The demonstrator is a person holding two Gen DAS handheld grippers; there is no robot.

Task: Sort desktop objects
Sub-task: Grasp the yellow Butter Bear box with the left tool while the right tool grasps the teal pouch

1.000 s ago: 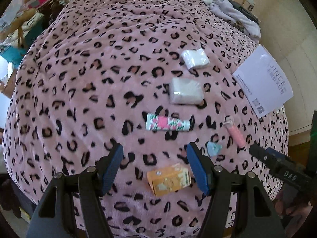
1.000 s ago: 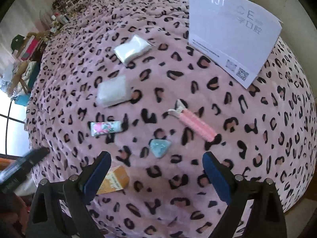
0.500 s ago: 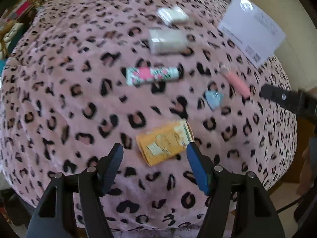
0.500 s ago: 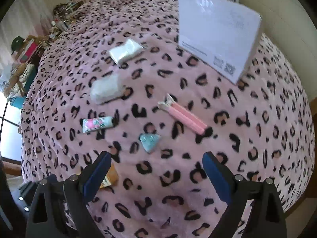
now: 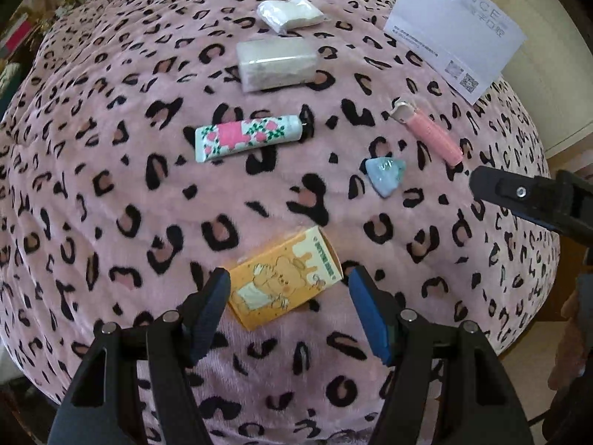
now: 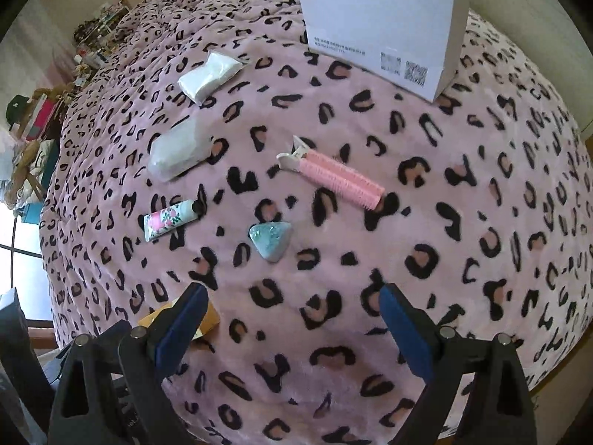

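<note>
Leopard-print pink blanket (image 5: 111,118), cluttered shelves (image 6: 92,37), window (image 6: 18,259)

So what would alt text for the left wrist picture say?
The open left gripper straddles an orange carton on a pink leopard-print blanket. Beyond lie a floral tube, blue stone, pink hair roller and two white packets.
</note>
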